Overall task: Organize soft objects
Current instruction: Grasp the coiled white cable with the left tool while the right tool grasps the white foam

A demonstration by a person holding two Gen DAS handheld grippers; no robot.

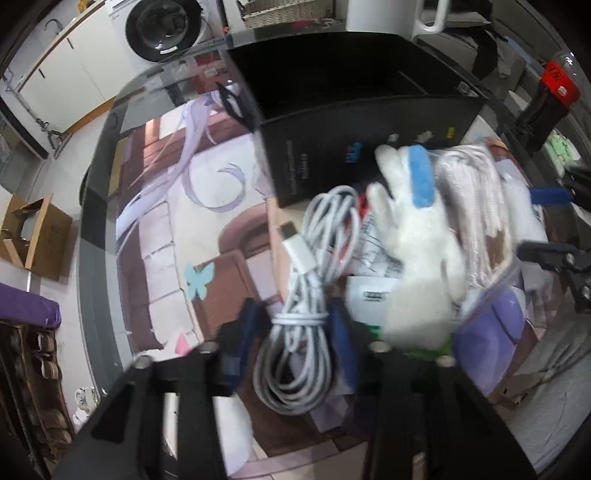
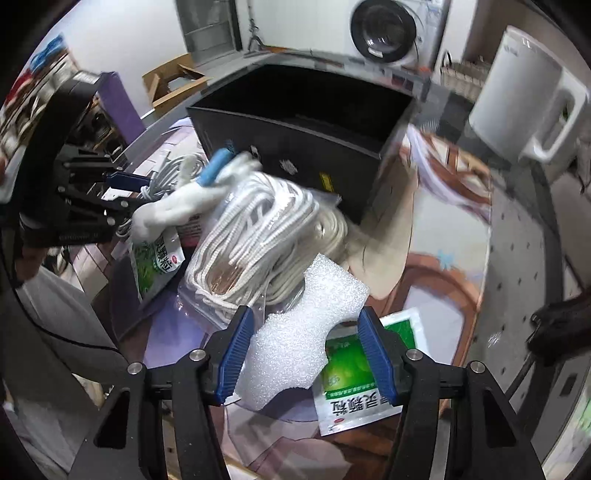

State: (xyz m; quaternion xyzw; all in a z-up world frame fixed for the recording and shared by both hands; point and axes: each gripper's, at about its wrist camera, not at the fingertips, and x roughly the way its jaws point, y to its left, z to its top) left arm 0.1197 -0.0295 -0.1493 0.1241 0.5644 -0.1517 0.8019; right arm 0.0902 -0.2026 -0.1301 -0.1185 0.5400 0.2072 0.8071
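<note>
My left gripper [image 1: 295, 325] is shut on a coiled white USB cable [image 1: 299, 332]. A white plush toy with a blue band [image 1: 417, 258] lies right of it, blurred. My right gripper [image 2: 303, 350] is open around a white foam piece [image 2: 295, 343], with its blue pads [image 2: 234, 350] on either side; whether they touch it I cannot tell. Beyond the foam lies a clear bag of white cord [image 2: 258, 236]. The plush toy [image 2: 192, 199] lies left of the bag, next to the left gripper [image 2: 110, 192]. A black open box [image 2: 306, 122] stands behind; it also shows in the left wrist view [image 1: 351, 110].
Green sachets lie on the printed mat [image 2: 436, 280]: one under the right gripper [image 2: 351, 373], one at left [image 2: 159, 266]. A white kettle [image 2: 524, 96] stands at back right. A dark bottle with a red label [image 1: 546, 107] is far right. A washing machine [image 1: 162, 29] stands beyond the table.
</note>
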